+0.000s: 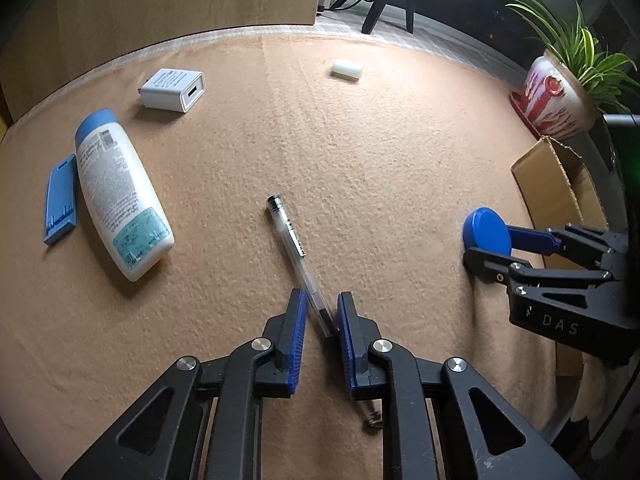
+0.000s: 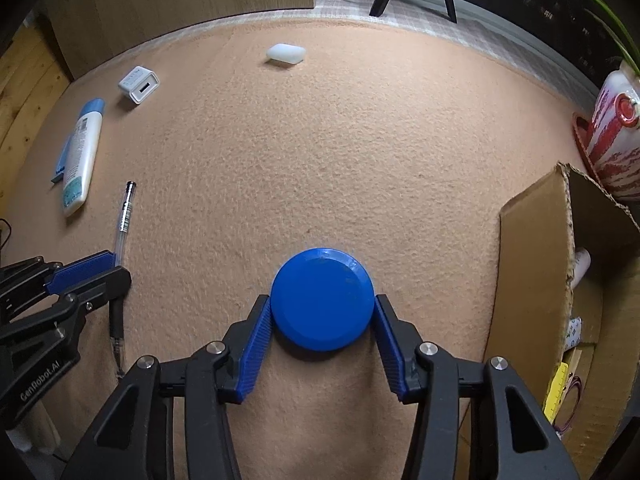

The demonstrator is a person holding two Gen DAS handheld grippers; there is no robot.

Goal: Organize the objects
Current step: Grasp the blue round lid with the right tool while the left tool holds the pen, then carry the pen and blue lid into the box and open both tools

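The left claw (image 1: pixel 322 316) sits low in the middle of the left wrist view; its two blue pads are pinched onto the clear plastic pen with a black tip (image 1: pixel 298 256); the pen lies slanted on the counter with its soft peach cloth (image 1: pixel 360 152) and its far end points to the upper left of the frame.

The right claw (image 2: pixel 323 312) sits low in the middle of the right wrist view; it is grasping the round flat blue plastic lid (image 2: pixel 323 299), with one pad touching each side; I think the lid is just above the cloth, but the view does not make that sure.

At the left of the left wrist view lies the white plastic bottle with a blue cap (image 1: pixel 120 196); the small flat blue plastic block (image 1: pixel 61 200) lies just beside it, nearer the left edge; the white square plug charger (image 1: pixel 173 90) is in the upper left; the small white rounded case (image 1: pixel 347 69) is near the top middle, well apart from the rest.

The open brown cardboard box (image 2: pixel 536 280) stands at the right edge of the right wrist view; the red and white plant pot (image 1: pixel 554 96) stands behind it in the upper right of the left wrist view.
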